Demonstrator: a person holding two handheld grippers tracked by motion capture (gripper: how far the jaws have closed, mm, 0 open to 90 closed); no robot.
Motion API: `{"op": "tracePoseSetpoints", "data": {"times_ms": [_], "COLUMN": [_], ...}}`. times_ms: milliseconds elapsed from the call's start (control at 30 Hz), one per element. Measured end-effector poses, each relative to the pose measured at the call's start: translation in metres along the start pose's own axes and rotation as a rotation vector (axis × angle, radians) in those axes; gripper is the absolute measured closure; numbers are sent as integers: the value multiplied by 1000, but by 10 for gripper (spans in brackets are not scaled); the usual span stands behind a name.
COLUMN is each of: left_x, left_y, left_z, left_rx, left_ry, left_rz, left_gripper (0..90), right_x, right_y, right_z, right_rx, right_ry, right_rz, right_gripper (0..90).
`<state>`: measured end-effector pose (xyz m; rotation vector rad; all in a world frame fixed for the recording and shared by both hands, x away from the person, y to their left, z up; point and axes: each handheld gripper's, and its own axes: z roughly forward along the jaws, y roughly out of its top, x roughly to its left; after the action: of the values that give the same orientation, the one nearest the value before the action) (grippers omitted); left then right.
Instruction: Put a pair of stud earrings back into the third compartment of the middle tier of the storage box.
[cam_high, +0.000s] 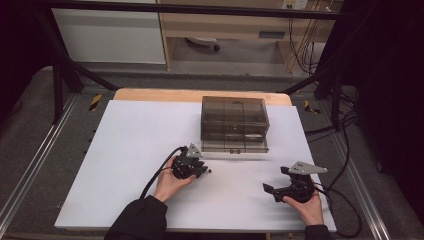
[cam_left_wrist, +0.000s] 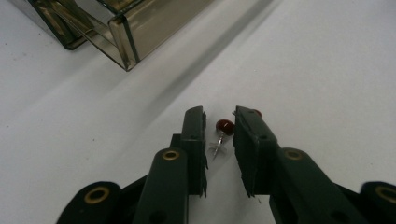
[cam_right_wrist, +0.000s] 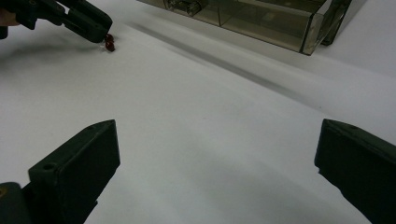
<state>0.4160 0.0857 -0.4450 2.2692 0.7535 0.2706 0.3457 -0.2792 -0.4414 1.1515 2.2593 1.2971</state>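
Note:
A small red push pin (cam_left_wrist: 224, 127) lies on the white table sheet (cam_high: 130, 150), its metal point toward the camera. My left gripper (cam_left_wrist: 219, 114) is set down around it, jaws open by a narrow gap with the pin between them. A second red pin (cam_left_wrist: 256, 112) peeks out from behind the right-hand jaw. In the right gripper view the same red pins (cam_right_wrist: 109, 43) sit at the tips of the left gripper (cam_right_wrist: 88, 23). My right gripper (cam_right_wrist: 215, 158) is wide open over bare sheet, near the front right (cam_high: 268, 190).
A smoky transparent drawer box (cam_high: 234, 125) stands at the back middle of the sheet, just beyond the left gripper; its corner (cam_left_wrist: 126, 28) is close ahead. Black cables trail from both grippers. A wooden table edge (cam_high: 160, 95) runs behind the sheet.

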Motion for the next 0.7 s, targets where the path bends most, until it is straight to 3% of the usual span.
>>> {"op": "tracePoseSetpoints", "data": {"times_ms": [267, 700], "left_x": [0, -2], "left_y": [0, 2], "left_z": [3, -6], "left_rx": [6, -13], "left_ry": [6, -2], "left_rz": [11, -17], "left_gripper": [798, 811], "right_x": [0, 0], "right_y": [0, 0], "right_z": [0, 0], "right_rx": [-1, 6], "right_ry": [3, 8], "right_rz": [2, 2], "right_gripper": [7, 7]}}
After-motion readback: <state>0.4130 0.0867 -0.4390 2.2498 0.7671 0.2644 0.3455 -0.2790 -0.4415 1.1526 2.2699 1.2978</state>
